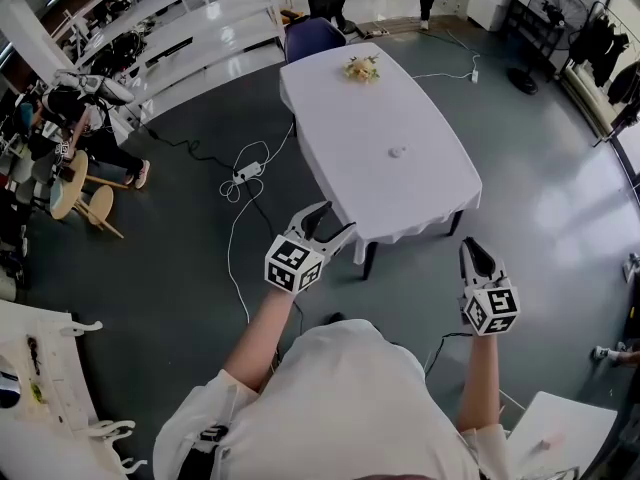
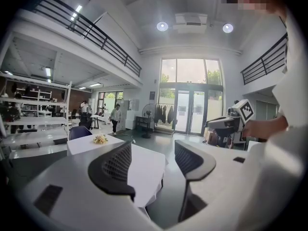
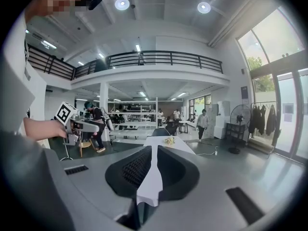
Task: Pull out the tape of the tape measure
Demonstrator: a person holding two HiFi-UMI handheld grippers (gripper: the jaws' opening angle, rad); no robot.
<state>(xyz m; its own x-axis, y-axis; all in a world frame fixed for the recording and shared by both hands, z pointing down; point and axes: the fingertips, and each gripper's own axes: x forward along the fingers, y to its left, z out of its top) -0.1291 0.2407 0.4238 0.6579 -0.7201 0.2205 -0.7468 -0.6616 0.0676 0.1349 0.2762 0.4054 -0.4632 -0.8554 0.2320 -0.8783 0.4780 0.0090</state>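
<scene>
A small pale round thing (image 1: 397,152), too small to identify, lies near the middle of the white-clothed table (image 1: 340,118). Both grippers hang in the air in front of the table's near edge, well short of it. My left gripper (image 1: 333,221) is open, and nothing sits between its dark ribbed pads (image 2: 118,165). My right gripper (image 1: 470,248) is shut, its two pads (image 3: 136,167) pressed together with nothing in them. Each gripper view catches the other gripper off to the side: the right gripper (image 2: 226,124) and the left gripper (image 3: 79,125).
A bunch of flowers (image 1: 361,67) sits at the table's far end, with a blue chair (image 1: 312,36) behind it. White cables and a power strip (image 1: 247,172) lie on the dark floor to the left. Shelving (image 1: 190,28) runs along the far left. People stand in the background.
</scene>
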